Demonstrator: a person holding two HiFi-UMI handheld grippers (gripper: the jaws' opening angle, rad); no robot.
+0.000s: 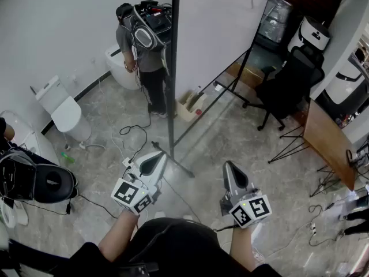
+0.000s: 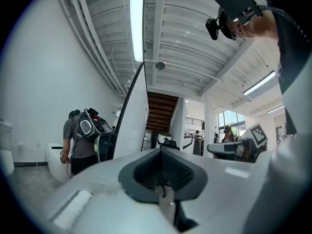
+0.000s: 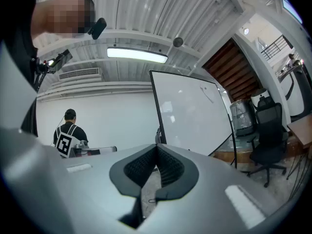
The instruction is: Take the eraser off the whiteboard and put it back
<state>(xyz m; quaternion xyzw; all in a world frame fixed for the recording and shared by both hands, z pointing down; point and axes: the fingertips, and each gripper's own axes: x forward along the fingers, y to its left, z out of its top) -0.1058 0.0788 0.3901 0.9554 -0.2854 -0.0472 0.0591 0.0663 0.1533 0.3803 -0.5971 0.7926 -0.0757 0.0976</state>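
The left gripper (image 1: 152, 163) and the right gripper (image 1: 233, 178) are being held level side by side, each with its jaws pressed together on nothing. Two grippers are being counted, both of smooth grey plastic with ribbed black pads, each carrying one cube printed with square markers.

Ahead of them, well apart, one whiteboard (image 1: 219, 33) is being carried upright on a thin black metal stand (image 1: 172, 85). The eraser is too small to be picked out on it in any view.

The polished grey marbled floor (image 1: 230, 137) between the grippers and the board is being crossed by loose cables (image 1: 134, 130) and by the stand's foot.

One person (image 1: 144, 45) wearing a backpack is being seen just left of the board. One black office chair (image 1: 288, 85) and one wooden tabletop (image 1: 328, 140) are being noted to its right.
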